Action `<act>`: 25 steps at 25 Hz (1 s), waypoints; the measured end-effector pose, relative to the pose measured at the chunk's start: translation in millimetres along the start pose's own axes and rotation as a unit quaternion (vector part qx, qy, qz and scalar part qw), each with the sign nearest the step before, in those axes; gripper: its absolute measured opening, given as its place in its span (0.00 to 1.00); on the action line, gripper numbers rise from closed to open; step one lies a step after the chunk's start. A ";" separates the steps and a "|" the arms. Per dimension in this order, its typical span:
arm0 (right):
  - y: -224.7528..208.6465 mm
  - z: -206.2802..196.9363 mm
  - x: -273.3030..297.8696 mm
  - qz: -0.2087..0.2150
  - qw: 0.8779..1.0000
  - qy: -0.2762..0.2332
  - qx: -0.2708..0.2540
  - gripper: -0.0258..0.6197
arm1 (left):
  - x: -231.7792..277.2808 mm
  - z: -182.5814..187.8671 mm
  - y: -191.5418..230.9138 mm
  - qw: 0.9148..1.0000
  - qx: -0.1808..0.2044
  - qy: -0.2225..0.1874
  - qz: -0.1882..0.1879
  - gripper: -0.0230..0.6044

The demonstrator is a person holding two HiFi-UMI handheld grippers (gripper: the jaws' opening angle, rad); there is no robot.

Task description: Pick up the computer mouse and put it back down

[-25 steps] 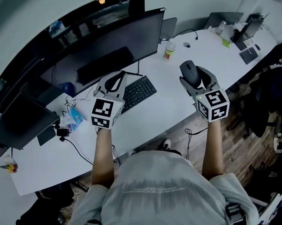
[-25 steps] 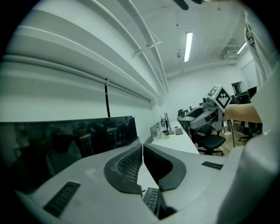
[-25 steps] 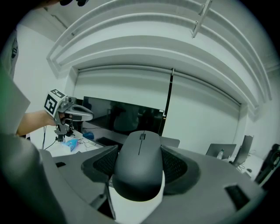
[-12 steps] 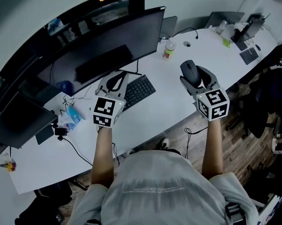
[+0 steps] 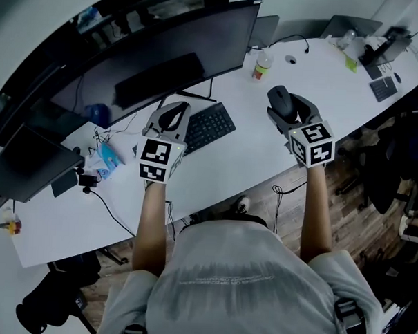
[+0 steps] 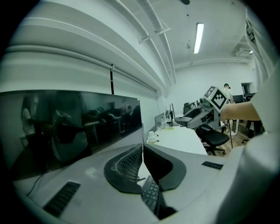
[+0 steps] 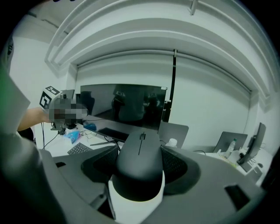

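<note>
A black computer mouse fills the middle of the right gripper view, clamped between the two jaws. In the head view the mouse is held above the white desk, and my right gripper is shut on it. My left gripper hovers over the left end of the black keyboard. In the left gripper view my left gripper has its jaws pressed together with nothing between them, and keyboard keys show below.
A wide dark monitor stands behind the keyboard. A small bottle and a laptop sit at the back. Cables and a blue packet lie at the left. More laptops and a keypad occupy the far right.
Both grippers have stayed almost in place; the right one still holds the mouse, shifted slightly toward the desk. The head camera has tilted, so the scene sits a little higher and to the right.
</note>
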State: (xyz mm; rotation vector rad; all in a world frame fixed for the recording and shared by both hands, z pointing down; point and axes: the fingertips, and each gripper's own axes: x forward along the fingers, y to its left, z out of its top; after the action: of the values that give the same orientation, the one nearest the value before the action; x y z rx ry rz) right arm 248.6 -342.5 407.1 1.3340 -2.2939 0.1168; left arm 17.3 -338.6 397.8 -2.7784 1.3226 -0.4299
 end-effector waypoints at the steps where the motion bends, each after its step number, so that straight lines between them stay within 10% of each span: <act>1: -1.2 -5.9 8.7 0.008 1.000 0.007 0.000 0.51 | 2.3 -5.8 1.9 1.000 -0.004 0.007 0.004 0.06; 25: 14.2 -161.5 210.0 0.157 0.971 0.179 0.017 0.51 | 36.7 -120.1 21.4 0.985 -0.090 0.125 0.078 0.06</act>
State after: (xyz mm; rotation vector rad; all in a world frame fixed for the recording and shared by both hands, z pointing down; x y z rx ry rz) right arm 209.1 -453.0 645.0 0.8676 -2.1747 0.4630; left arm -8.5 -369.9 518.6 -2.8048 1.6969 -0.7020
